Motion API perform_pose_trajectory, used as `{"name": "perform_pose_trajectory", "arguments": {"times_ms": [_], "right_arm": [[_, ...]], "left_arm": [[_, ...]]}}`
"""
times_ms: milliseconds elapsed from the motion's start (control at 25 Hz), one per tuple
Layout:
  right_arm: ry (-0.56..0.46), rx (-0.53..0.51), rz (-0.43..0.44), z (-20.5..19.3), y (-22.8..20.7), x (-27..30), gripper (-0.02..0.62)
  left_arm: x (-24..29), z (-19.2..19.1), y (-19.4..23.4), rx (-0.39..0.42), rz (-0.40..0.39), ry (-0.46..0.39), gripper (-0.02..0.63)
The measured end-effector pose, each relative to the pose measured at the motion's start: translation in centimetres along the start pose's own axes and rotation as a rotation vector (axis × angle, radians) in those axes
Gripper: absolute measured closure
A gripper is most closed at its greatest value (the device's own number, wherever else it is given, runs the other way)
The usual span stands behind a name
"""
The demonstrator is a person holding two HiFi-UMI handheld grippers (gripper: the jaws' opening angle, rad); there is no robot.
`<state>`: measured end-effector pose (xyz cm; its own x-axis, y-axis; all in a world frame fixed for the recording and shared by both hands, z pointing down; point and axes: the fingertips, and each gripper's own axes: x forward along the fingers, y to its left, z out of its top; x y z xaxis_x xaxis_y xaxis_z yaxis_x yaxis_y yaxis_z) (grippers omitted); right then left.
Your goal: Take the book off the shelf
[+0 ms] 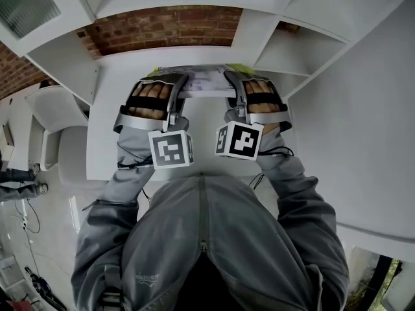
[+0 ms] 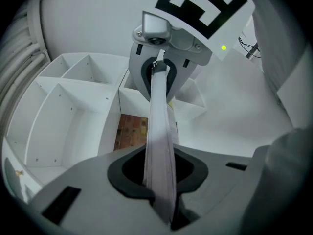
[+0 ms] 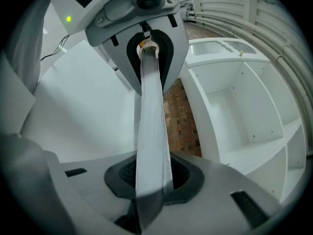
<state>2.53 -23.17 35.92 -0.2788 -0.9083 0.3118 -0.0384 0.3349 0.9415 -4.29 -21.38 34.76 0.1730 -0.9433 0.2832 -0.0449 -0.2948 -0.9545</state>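
The book [image 1: 206, 83] lies flat between both grippers, the left gripper [image 1: 176, 89] and the right gripper [image 1: 235, 86] each clamped on one of its ends, before the shelf [image 1: 130, 63].

right gripper [image 3: 146, 197] – clamped on book [image 3: 151, 121] | book's far end – in left gripper [image 3: 149, 50] | white shelf [image 3: 234, 106] at right

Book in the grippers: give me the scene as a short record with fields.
held thing: thin pale grey book, spanning between both grippers
left gripper: shut on the book's left end
right gripper: shut on the book's right end
shelf: white open-compartment shelf unit, in front of the person
backdrop: red brick wall behind the shelf unit
task status: book appears to be out of the compartments
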Motion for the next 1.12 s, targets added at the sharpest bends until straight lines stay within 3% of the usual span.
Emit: {"name": "perform_pose_trajectory", "arguments": {"times_ms": [440, 1120], "right_arm": [[-0.002, 0.037, 0.106, -0.8, 4.9, 2.7, 0.511], [0.011, 0.069, 0.197, -2.0, 11.5, 8.6, 0.511]], "left_arm": [[2.6, -0.8, -4.8, -0.036, -0.123, 0.013, 0.525], [8.1, -2.9, -11.5, -0.046, -0.223, 0.020, 0.525]]}}
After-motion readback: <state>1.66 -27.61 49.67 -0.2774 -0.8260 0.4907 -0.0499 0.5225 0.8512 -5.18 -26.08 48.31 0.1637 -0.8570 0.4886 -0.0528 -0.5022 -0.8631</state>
